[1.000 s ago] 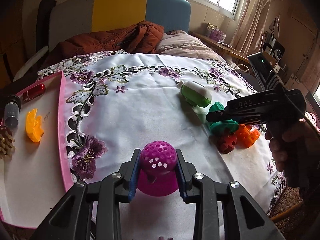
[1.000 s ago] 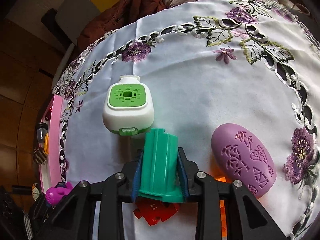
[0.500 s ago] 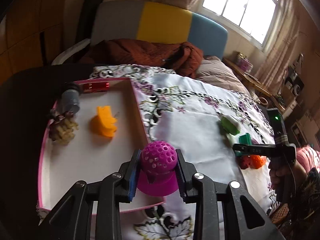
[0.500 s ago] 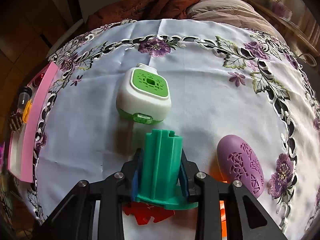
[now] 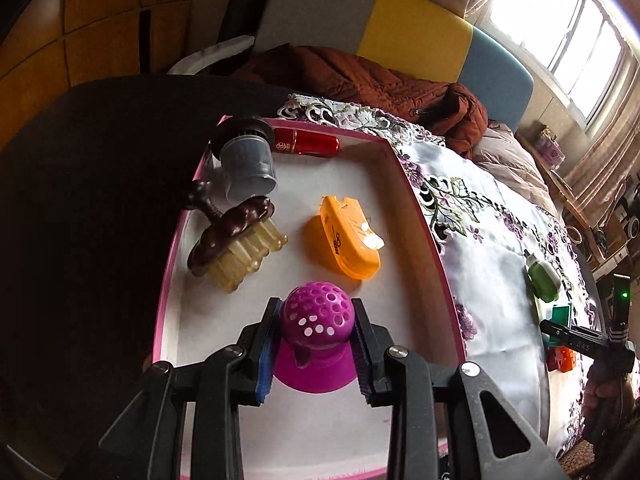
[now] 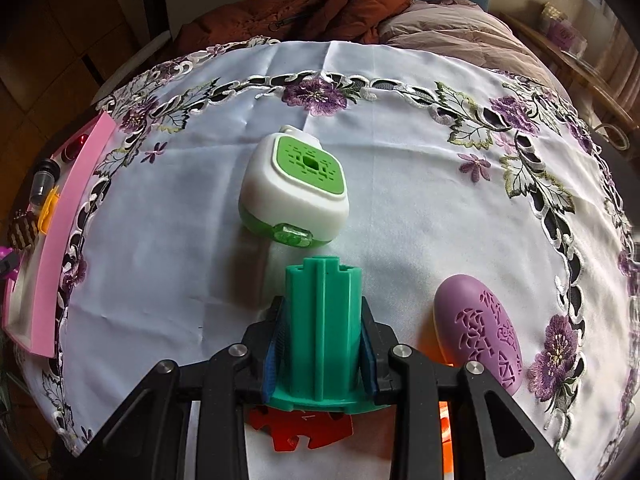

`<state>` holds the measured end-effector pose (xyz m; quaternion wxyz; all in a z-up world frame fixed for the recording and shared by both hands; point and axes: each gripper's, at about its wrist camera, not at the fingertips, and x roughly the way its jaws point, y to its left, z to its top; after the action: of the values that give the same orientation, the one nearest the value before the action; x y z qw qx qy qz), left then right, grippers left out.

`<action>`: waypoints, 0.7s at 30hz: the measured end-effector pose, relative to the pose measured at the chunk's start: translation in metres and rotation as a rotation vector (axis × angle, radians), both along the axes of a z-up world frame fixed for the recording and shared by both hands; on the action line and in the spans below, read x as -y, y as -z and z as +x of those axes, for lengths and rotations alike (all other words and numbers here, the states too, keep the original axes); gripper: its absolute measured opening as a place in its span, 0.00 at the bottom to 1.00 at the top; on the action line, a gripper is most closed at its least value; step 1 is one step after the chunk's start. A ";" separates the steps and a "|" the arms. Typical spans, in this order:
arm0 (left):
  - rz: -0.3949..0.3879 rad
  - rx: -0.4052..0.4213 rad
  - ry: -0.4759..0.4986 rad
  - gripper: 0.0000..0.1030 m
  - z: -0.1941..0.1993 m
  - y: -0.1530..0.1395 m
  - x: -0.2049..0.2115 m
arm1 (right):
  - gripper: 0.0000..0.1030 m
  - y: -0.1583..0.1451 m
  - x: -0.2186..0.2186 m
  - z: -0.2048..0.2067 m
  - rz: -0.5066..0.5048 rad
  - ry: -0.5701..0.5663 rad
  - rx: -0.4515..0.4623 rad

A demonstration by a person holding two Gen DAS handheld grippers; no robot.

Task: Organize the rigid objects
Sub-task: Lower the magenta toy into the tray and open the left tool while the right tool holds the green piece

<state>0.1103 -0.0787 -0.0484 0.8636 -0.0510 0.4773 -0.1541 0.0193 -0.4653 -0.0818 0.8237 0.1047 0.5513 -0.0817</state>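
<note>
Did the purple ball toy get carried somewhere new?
Yes. The left gripper, shut on the purple ball toy, went from over the white tablecloth sideways to above the pink tray, near the orange box.

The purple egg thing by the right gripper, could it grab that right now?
Probably not yet. The right gripper has its jaws shut on the green spool, so they are full, though the purple egg-shaped case lies uncovered close beside it.
</note>
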 end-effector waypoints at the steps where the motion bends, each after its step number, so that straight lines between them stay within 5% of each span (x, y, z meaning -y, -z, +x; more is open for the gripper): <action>1: 0.002 -0.001 -0.001 0.31 0.006 0.001 0.003 | 0.32 0.000 0.000 0.000 -0.003 -0.002 0.000; 9: 0.033 -0.021 0.020 0.34 0.042 0.016 0.023 | 0.32 0.000 0.000 0.000 -0.012 -0.010 -0.001; 21: 0.055 0.043 -0.004 0.42 0.013 -0.008 0.013 | 0.32 -0.001 -0.001 0.001 -0.027 -0.018 -0.001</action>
<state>0.1233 -0.0913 -0.0408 0.8750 -0.0246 0.4627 -0.1403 0.0200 -0.4639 -0.0806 0.8254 0.0887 0.5514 -0.0817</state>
